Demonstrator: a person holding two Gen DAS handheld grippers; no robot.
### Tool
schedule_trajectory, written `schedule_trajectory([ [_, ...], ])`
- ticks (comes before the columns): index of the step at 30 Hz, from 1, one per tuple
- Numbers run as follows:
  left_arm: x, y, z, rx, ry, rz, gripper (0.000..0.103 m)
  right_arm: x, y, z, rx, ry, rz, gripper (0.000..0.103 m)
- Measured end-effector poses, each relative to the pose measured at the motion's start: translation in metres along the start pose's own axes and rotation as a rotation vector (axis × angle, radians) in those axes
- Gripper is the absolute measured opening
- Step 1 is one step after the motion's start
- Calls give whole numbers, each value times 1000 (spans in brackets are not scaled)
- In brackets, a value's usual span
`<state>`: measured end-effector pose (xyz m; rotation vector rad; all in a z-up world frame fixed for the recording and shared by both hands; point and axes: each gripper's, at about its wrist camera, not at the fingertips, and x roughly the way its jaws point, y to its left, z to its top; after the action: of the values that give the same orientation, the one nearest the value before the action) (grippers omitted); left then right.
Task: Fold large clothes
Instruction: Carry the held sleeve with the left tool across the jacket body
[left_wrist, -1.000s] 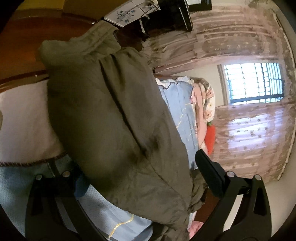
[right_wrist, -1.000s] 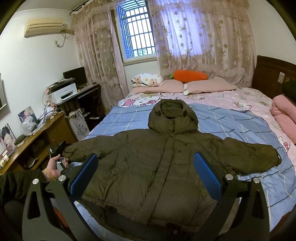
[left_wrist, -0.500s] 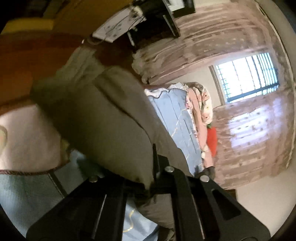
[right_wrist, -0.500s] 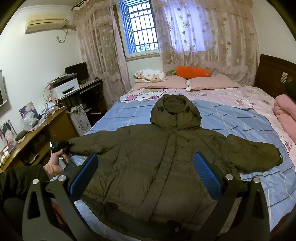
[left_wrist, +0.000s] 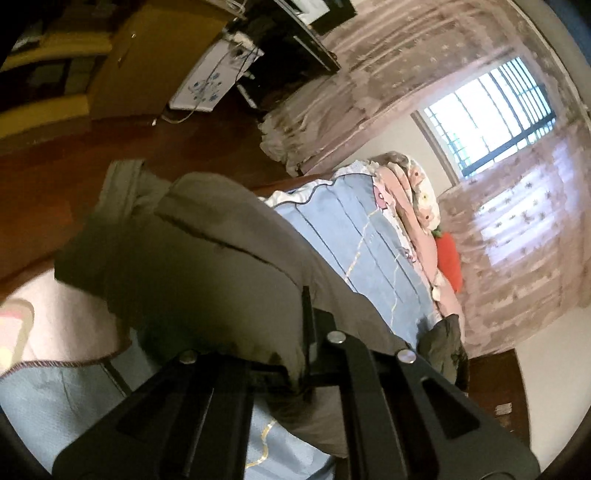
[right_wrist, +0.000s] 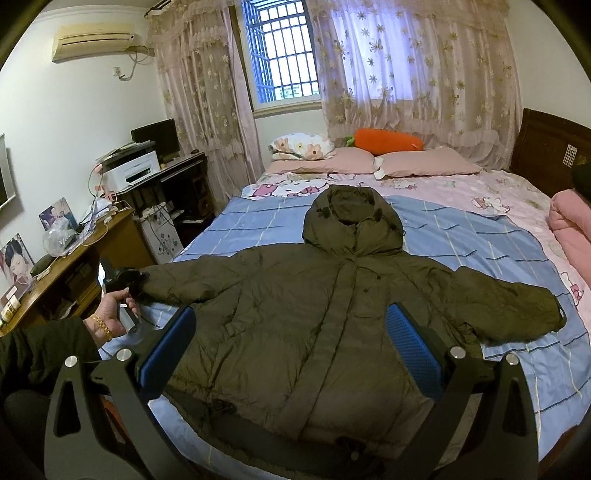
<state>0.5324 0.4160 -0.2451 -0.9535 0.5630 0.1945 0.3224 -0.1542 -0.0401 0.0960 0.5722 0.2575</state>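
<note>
Right wrist view: olive hooded jacket (right_wrist: 332, 306) spread flat, left jaws pinching sleeve, right jaws wide.

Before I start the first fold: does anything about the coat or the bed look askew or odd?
Nothing stands out. The olive coat lies flat, front up, on the blue blanket, hood toward the pillows, both sleeves spread. The left gripper is shut on one sleeve cuff; the right gripper hovers open.

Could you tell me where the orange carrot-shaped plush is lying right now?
In the right wrist view, the carrot plush lies at the head of the bed, behind the two pink pillows and in front of the floral curtains.
</note>
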Motion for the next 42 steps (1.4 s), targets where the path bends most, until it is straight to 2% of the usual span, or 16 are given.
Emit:
schedule_trajectory([
  [3,-7,-12,5,32,-17,1,2,-1,-1,0,3,-3,1,102],
  [5,-12,-27,6,93,-34,5,2,-1,0,0,5,-8,2,102],
  [14,-34,-121,-5,445,-116,63,2,-11,-6,0,14,-28,15,102],
  [19,-48,-181,-32,711,-176,88,2,-16,-14,0,30,-35,15,102],
  [22,-54,-209,-48,804,-197,88,2,-19,-15,0,41,-41,17,102],
  [28,-60,-253,-66,874,-217,77,2,-31,-21,3,56,-68,22,102],
  [34,-66,-296,-100,1011,-236,75,2,-42,-28,3,79,-87,29,102],
  [42,-66,-331,-140,1104,-223,67,2,-64,-38,6,106,-135,40,102],
])
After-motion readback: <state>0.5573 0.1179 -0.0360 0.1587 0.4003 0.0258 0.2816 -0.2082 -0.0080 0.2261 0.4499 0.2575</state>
